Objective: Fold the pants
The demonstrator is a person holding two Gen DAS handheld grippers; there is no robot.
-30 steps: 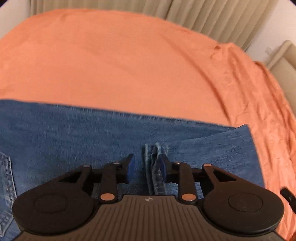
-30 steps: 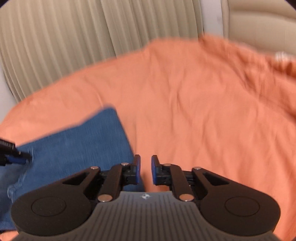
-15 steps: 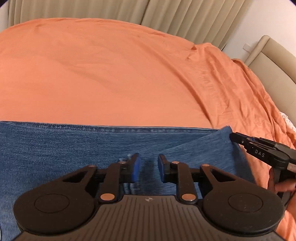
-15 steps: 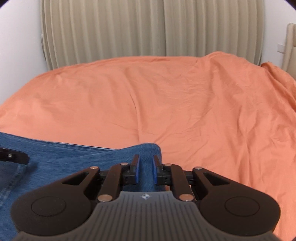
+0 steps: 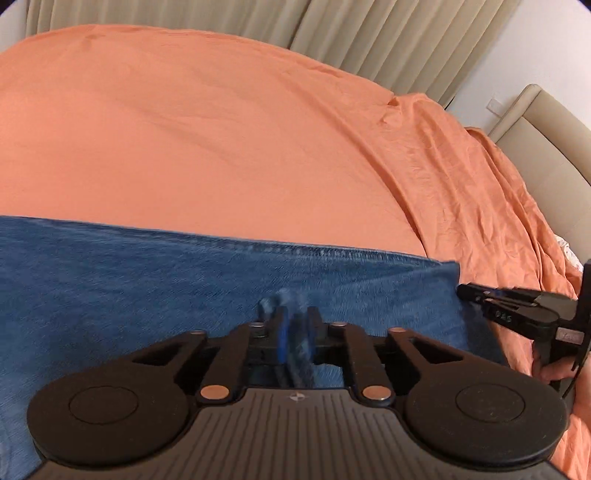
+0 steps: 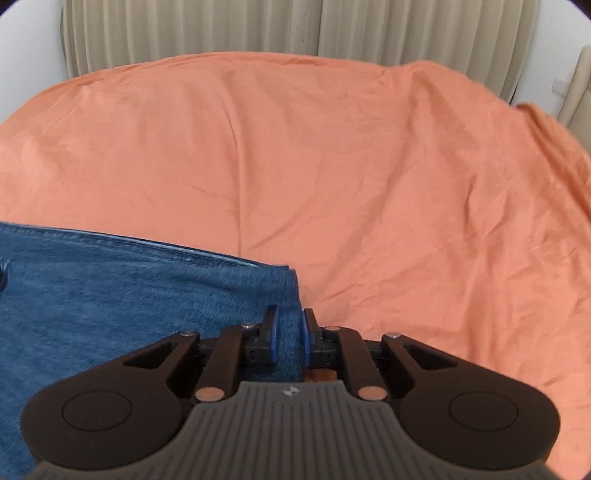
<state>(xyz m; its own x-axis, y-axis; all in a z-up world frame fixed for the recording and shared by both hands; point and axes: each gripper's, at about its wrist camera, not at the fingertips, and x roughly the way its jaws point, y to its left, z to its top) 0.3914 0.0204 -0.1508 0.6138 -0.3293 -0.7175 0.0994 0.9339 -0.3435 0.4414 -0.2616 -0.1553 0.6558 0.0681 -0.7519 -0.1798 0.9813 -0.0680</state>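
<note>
Both grippers — left, right — pinch the jeans on an orange bedsheet.

A: What colours are seen on the bed?
B: A plain orange sheet is spread over it; the pants are mid-blue denim, with paler stitching along the far seam.

A: And the tools?
B: The left tool and right tool are matt black, with blue pads and copper-coloured rivets.

A: Behind the bed?
B: Beige pleated curtains and a cream headboard are shown.
</note>
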